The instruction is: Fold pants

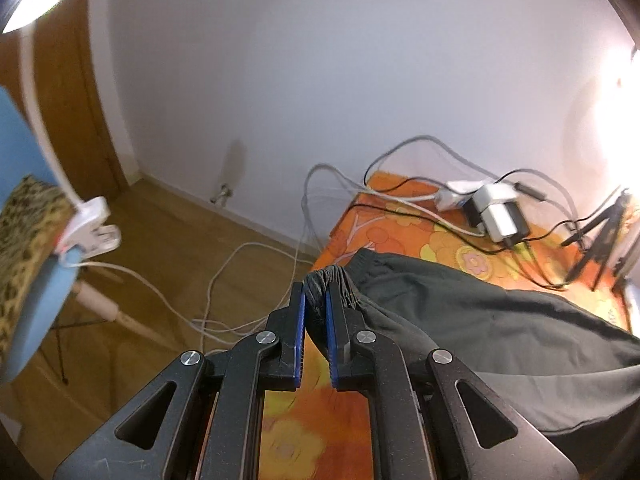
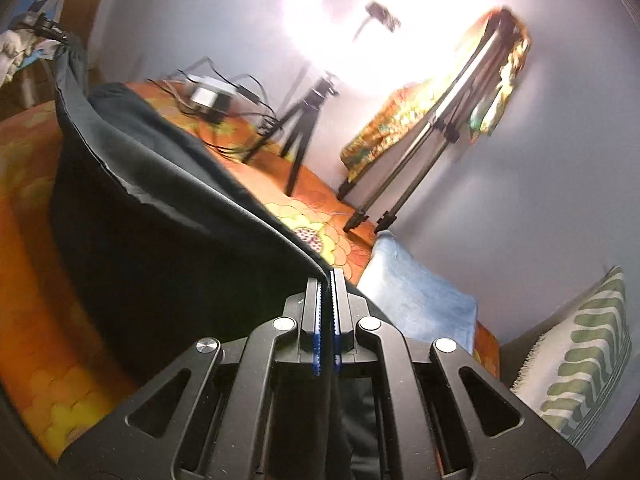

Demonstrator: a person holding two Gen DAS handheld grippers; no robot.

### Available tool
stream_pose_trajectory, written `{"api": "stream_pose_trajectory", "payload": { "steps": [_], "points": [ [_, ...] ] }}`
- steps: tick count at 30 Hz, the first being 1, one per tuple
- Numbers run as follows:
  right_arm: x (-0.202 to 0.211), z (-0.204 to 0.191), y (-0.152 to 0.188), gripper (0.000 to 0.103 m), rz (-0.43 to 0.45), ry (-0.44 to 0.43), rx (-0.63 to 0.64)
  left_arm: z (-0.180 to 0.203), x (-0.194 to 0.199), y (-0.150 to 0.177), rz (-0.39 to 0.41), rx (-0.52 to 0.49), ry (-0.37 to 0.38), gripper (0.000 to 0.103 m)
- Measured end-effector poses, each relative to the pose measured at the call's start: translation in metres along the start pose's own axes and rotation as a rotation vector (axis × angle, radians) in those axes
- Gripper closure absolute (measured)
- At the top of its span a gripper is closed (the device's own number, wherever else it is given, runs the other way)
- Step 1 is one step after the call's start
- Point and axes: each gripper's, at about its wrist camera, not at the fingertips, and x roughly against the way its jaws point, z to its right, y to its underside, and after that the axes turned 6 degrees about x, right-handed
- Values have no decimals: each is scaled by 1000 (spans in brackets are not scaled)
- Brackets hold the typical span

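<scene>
Dark grey pants (image 1: 472, 320) hang lifted over an orange flowered bedspread (image 1: 320, 420). My left gripper (image 1: 316, 292) is shut on the bunched elastic waistband (image 1: 332, 280) near the bed's left edge. In the right wrist view the pants (image 2: 160, 220) stretch as a taut sheet from the far left down to my right gripper (image 2: 326, 280), which is shut on the fabric's edge. The other gripper (image 2: 44, 24) shows small at the top left, holding the far end.
A power strip with chargers and cables (image 1: 492, 212) lies at the bed's far side. A small black tripod (image 2: 304, 120) and a larger tripod (image 2: 420, 152) draped with cloth stand by the wall. A blue towel (image 2: 416, 296) and a striped pillow (image 2: 580, 360) lie right. Wooden floor (image 1: 180, 260) is left.
</scene>
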Motion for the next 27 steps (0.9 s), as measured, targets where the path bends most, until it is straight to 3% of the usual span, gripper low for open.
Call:
{"api": "stream_pose_trajectory", "payload": {
  "steps": [5, 13, 17, 21, 22, 23, 24, 26, 27],
  "points": [
    [-77, 7, -5, 99, -84, -17, 14, 31, -62, -11, -84, -55, -53, 95],
    [-146, 5, -6, 99, -176, -37, 30, 57, -117, -23, -166, -63, -70, 95],
    [-162, 5, -2, 99, -248, -32, 40, 66, -130, -29, -210, -34, -13, 79],
    [-177, 5, -2, 96, -314, -39, 24, 61, -111, -37, -162, -55, 25, 67],
    [-176, 3, -4, 90, -320, -57, 33, 59, -108, -39, -153, -58, 28, 65],
    [-172, 1, -7, 70, -310, -51, 49, 51, -98, -41, -137, -58, 34, 63],
    [-167, -2, -11, 38, -292, -43, 63, 44, -93, -42, -126, -58, 44, 63],
    [-150, -8, -26, 27, -226, -22, 95, 24, -75, -41, -95, -60, 44, 63],
    [-144, -9, -33, 27, -204, -23, 102, 19, -73, -41, -86, -58, 43, 63]
  ]
}}
